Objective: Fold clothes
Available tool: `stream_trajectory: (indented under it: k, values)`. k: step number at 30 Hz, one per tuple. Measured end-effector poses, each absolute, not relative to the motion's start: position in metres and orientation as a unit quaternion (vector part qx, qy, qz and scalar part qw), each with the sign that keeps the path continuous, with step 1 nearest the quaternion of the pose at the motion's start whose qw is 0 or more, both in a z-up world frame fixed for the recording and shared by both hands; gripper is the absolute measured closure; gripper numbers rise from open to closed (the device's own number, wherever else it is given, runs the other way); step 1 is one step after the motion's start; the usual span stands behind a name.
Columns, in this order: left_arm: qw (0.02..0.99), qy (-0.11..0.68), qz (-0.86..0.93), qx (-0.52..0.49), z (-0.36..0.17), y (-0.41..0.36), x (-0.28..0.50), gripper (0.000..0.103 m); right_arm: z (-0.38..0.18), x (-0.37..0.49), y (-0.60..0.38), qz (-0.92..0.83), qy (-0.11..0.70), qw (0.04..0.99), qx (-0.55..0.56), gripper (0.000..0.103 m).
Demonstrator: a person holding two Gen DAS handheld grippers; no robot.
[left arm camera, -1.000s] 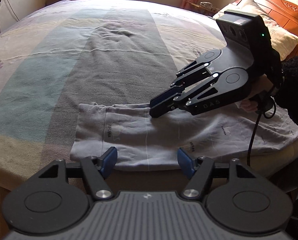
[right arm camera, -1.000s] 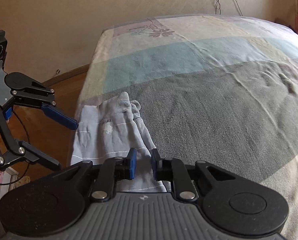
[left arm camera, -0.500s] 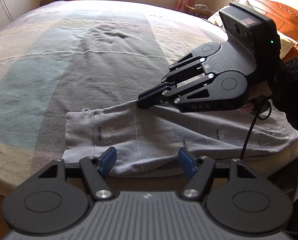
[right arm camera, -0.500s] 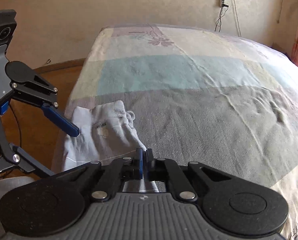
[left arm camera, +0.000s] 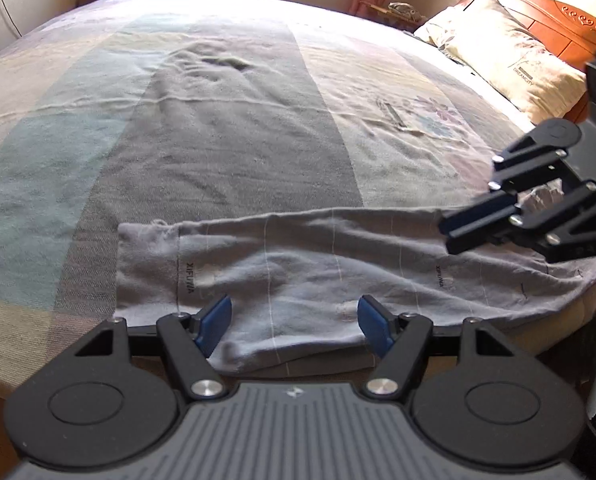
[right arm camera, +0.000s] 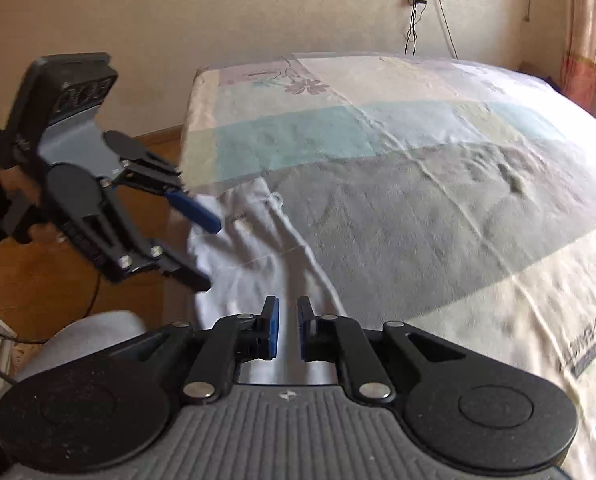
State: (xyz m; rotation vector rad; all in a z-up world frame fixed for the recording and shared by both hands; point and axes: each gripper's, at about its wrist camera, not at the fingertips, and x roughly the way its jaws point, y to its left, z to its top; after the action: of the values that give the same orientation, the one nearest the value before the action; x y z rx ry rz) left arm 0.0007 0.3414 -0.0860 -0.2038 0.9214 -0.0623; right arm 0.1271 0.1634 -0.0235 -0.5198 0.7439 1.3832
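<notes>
Across the lower middle of the left wrist view, the grey garment [left arm camera: 317,272] is lying in a long strip along the bed [left arm camera: 218,140] edge, barely folded yet, with the left gripper [left arm camera: 294,320] hovering wide-jawed over it and the right gripper [right arm camera: 286,328] opening its jaws, nothing clearly gripped.

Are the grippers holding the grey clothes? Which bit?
Barely. The right gripper has the grey clothes' far edge between its jaws, but they are opening. The left gripper is open, holding nothing.
</notes>
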Motion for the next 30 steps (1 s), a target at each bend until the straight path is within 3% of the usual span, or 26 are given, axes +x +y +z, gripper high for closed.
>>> stream_trajectory:
  k: [5,8,13,19,25,30]
  values:
    - [0.876,0.480,-0.026,-0.032,-0.090,0.323,-0.014,0.032,-0.059,0.099,0.129,0.590,0.393,0.673,-0.210,0.091]
    - [0.865,0.501,-0.014,0.003,-0.080,0.316,-0.018,0.032,-0.073,0.091,0.116,0.586,0.424,0.670,-0.168,0.085]
    - [0.894,0.447,-0.035,0.004,-0.055,0.299,0.000,0.029,-0.050,0.100,0.103,0.567,0.395,0.711,-0.127,0.085]
    - [0.872,0.489,-0.032,-0.007,-0.095,0.297,0.021,0.027,-0.076,0.098,0.082,0.519,0.443,0.722,-0.117,0.085]
    - [0.853,0.521,0.003,0.033,-0.078,0.301,0.005,0.026,-0.058,0.112,0.019,0.476,0.430,0.761,-0.097,0.084]
    - [0.876,0.475,-0.081,-0.010,-0.056,0.276,0.027,0.024,-0.046,0.159,-0.018,0.397,0.401,0.816,-0.130,0.083]
